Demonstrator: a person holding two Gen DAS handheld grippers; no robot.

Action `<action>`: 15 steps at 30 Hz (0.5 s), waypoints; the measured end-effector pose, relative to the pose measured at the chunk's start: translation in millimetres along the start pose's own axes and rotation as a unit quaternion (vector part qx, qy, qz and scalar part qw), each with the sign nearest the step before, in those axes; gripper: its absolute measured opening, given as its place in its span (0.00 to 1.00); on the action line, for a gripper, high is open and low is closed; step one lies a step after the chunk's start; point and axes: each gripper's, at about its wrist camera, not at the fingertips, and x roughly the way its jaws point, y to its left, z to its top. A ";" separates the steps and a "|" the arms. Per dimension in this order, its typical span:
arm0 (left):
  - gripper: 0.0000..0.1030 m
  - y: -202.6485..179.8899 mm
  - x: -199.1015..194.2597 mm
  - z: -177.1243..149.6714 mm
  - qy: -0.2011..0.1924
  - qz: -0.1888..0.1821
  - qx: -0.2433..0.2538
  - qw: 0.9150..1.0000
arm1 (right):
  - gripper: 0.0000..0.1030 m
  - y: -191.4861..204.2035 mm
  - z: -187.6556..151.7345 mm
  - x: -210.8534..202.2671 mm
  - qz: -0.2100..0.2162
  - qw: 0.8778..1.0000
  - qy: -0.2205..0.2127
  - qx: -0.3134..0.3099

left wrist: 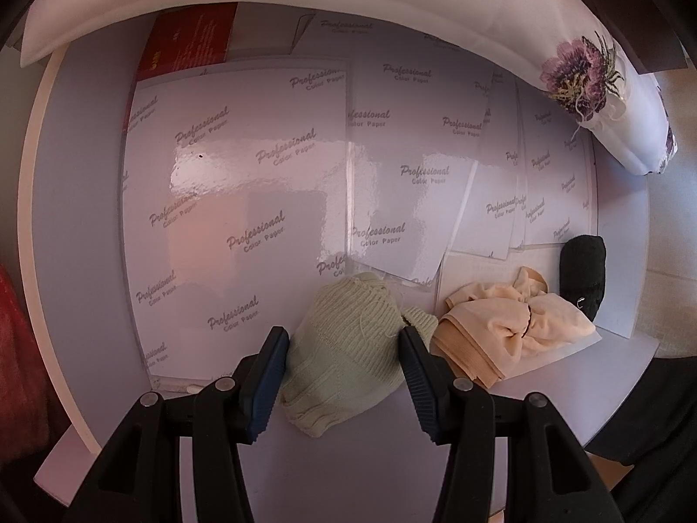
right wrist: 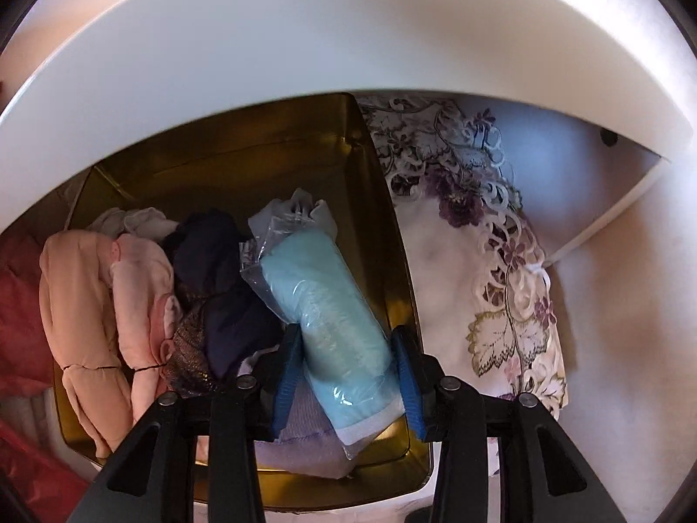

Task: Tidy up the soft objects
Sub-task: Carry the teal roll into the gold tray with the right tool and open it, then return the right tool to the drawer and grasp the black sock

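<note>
1. Left wrist view: sheets of glossy paper point(left wrist: 235, 200) printed "Professional Color Paper" cover a pale shelf point(left wrist: 348, 470), with a red pack point(left wrist: 187, 39) at the far left corner.
2. The left gripper point(left wrist: 344, 348) has its jaws spread wide on either side of a pale green knit point(left wrist: 344, 348) lying on the shelf; the left finger sits just beside the knit, the right one touches or overlaps its edge, and whether they press it I cannot tell.
3. Just right of the knit lies a peach bundle point(left wrist: 518, 318), touching it, and a black roll point(left wrist: 583, 274) stands behind that bundle's right end.
4. An embroidered white cloth point(left wrist: 579, 69) hangs over the upper right.
5. Right wrist view: a gold tin point(right wrist: 244, 161) holds peach garments point(right wrist: 100, 305) at left, a navy item point(right wrist: 222, 287) in the middle, and a bagged aqua roll point(right wrist: 322, 318) at right.
6. The right gripper point(right wrist: 348, 366) has its blue pads against both sides of the aqua roll, clamping it inside the tin.
7. A floral lace cloth point(right wrist: 492, 261) lies right of the tin.
</note>
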 end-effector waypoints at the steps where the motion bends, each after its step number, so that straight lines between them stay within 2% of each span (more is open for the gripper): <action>1: 0.52 0.0 -0.1 -0.1 0.000 -0.001 0.000 1.000 | 0.43 -1.3 -0.9 -1.4 0.004 1.000 -0.001 0.001; 3: 0.52 -0.3 -0.1 -0.3 -0.001 -0.001 0.001 1.000 | 0.44 -4.3 -1.7 -3.1 0.013 1.000 -0.004 0.003; 7: 0.52 -1.9 -0.1 -0.4 -0.001 0.000 0.001 1.000 | 0.61 -10.0 -9.9 -11.3 0.034 0.999 -0.005 0.006; 15: 0.52 -3.8 -0.8 -1.2 -0.002 0.000 0.002 1.000 | 0.65 -21.8 -23.5 -39.8 0.058 0.998 -0.026 0.015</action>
